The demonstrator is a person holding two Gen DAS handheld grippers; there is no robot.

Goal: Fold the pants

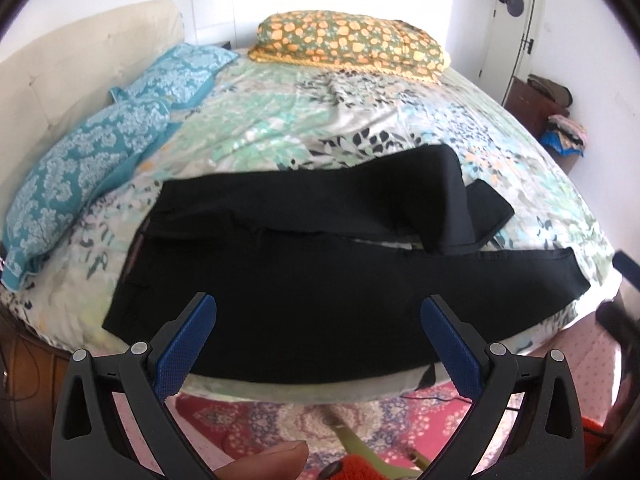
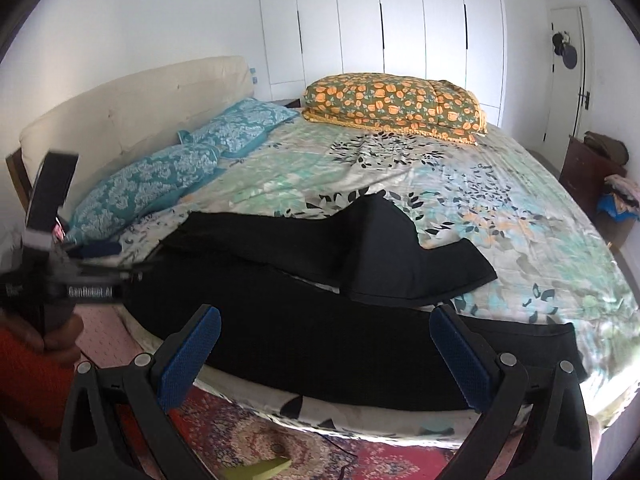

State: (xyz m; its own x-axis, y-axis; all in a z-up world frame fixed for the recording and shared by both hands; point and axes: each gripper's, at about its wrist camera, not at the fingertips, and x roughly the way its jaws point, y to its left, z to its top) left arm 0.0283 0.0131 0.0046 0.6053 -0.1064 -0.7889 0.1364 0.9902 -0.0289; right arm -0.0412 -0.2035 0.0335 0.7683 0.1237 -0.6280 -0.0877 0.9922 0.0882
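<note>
Pants (image 1: pixel 320 304) beyond both grippers' spread fingers (image 1: pixel 188 344)

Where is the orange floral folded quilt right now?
The orange floral quilt lies at the bed's far edge, right of the teal pillows, well beyond the black pants.

Matt black cloth pants (image 1: pixel 304 304), printed cotton-like bedsheet (image 1: pixel 280 120), textured blue gripper pads (image 1: pixel 188 344), padded cream headboard (image 2: pixel 132 120)

Left gripper (image 1: pixel 318 340): I hold it level, its blue pads (image 1: pixel 188 344) spread wide, empty.
Right gripper (image 2: pixel 324 350): also spread wide, empty.
Left hand (image 2: pixel 60 332): wrapped round the left handle, orange sleeve (image 2: pixel 28 380).
</note>
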